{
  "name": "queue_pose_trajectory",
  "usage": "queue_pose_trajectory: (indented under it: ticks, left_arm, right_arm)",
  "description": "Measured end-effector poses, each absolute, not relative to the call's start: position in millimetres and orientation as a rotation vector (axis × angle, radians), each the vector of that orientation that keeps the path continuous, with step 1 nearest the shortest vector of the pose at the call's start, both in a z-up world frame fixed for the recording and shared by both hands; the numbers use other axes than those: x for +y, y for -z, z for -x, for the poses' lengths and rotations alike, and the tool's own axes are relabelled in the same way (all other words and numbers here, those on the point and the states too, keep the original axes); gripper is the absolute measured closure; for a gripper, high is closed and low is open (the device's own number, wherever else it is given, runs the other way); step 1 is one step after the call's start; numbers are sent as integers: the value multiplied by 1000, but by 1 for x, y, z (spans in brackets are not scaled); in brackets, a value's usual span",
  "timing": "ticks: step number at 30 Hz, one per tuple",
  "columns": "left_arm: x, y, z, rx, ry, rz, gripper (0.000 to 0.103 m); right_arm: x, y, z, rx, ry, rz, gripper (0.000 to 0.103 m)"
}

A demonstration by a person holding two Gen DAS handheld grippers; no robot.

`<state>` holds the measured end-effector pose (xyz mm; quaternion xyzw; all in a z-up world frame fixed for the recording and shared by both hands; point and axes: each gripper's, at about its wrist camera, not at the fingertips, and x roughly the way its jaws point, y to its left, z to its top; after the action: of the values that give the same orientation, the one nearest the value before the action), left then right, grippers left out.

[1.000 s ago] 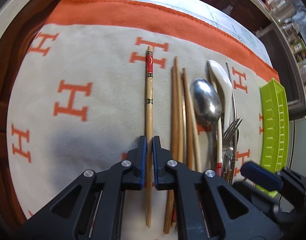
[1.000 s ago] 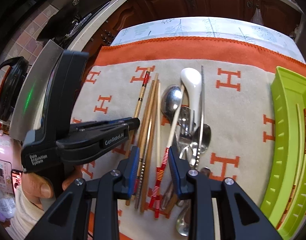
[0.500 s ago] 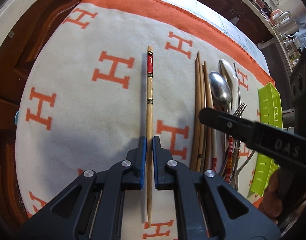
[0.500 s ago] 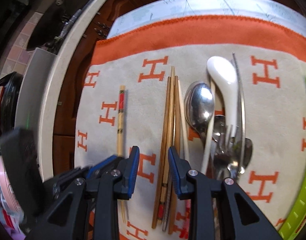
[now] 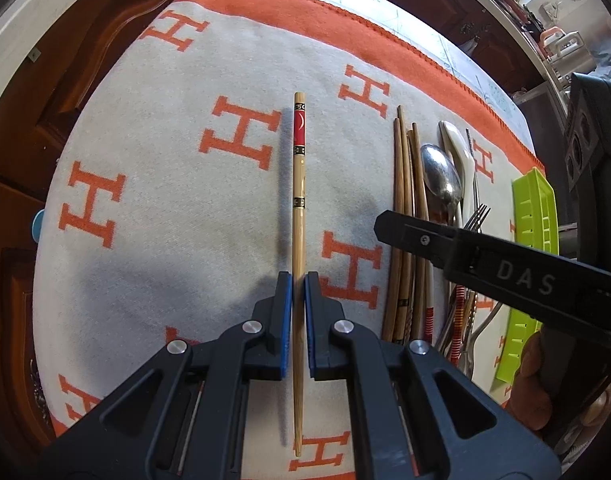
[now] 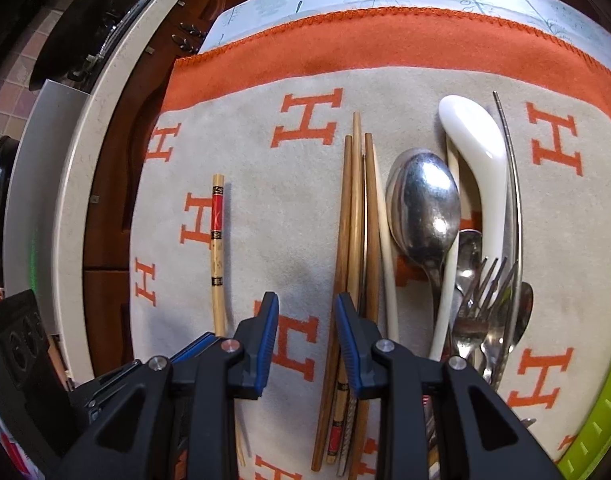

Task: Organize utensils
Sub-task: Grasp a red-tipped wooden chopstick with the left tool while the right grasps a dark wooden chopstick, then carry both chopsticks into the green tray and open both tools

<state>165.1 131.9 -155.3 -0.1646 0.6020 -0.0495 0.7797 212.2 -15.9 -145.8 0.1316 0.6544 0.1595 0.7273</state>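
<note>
My left gripper (image 5: 298, 284) is shut on a pale bamboo chopstick (image 5: 298, 200) with a red band near its far end. The stick hangs just above the beige cloth (image 5: 165, 240) and casts a shadow beside it. The same chopstick (image 6: 218, 240) shows in the right wrist view, left of the pile. My right gripper (image 6: 305, 304) is open over the cloth, with only fabric between its pads. Its right finger (image 6: 351, 340) overlaps the left edge of a bundle of brown chopsticks (image 6: 357, 220). In the left wrist view the right gripper (image 5: 385, 226) reaches in from the right above that bundle.
Right of the brown sticks lie a steel spoon (image 6: 423, 204), a white ceramic spoon (image 6: 477, 152), forks (image 6: 481, 292) and a thin metal chopstick (image 6: 511, 168). A lime-green tray (image 5: 533, 216) sits at the cloth's right edge. Dark wooden cabinets and a pale counter edge (image 6: 65, 200) lie to the left.
My left gripper has carried the red-banded chopstick to the left, away from the pile. My right gripper has shifted left and lower, from the red-striped chopstick to the brown bundle's left edge.
</note>
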Motion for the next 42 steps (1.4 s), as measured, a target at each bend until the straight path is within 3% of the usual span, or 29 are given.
queue_pose_trajectory:
  ticks: [15,20,27,42]
  left_arm:
    - [142,144,-153,1285,91,377,99]
    - [137,136,-145,1278,94,361,99]
    - [111,115,-134,1260,141,345,99]
    - [-86,51,-124,1247,410,236,99]
  right_arm:
    - [19,151,-208,1455,-210,-29,75]
    - [28,149,-198,1380,-166,88,95]
    - [-16,144,-190,1426,-303,-166,97]
    - [-161,55,-110,1264,-308,-257,96]
